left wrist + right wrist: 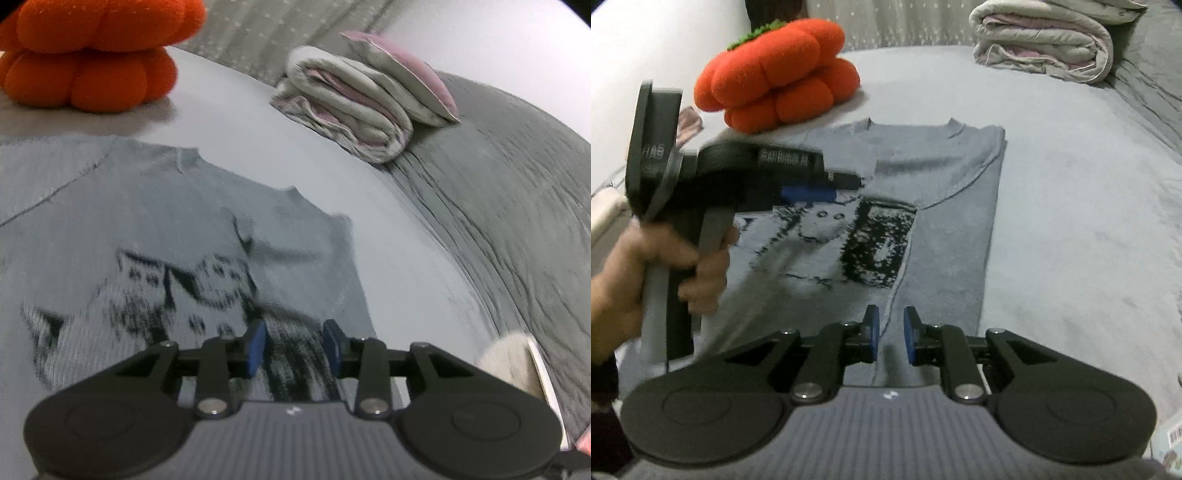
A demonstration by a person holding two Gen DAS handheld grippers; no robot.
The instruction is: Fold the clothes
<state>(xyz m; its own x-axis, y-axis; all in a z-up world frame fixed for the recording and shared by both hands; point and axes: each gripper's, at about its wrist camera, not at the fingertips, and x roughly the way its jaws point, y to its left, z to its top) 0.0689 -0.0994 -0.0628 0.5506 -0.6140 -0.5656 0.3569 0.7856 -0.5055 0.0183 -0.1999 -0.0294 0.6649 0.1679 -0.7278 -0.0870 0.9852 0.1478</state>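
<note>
A grey-blue T-shirt (945,206) with a black printed picture lies flat on the bed, collar away from me, with its right side folded in along a straight edge. It also shows in the left wrist view (155,229). My left gripper (294,347) is open and empty, low over the print. In the right wrist view the left gripper (834,188) hovers over the shirt's left half, held by a hand. My right gripper (891,334) is open with a narrow gap, empty, above the shirt's lower hem.
An orange pumpkin-shaped cushion (775,70) sits at the bed's far left, also in the left wrist view (92,51). A folded grey-and-pink quilt (1045,40) lies at the far right, with a pillow (402,74) on it. The grey bedsheet (1082,221) spreads to the right.
</note>
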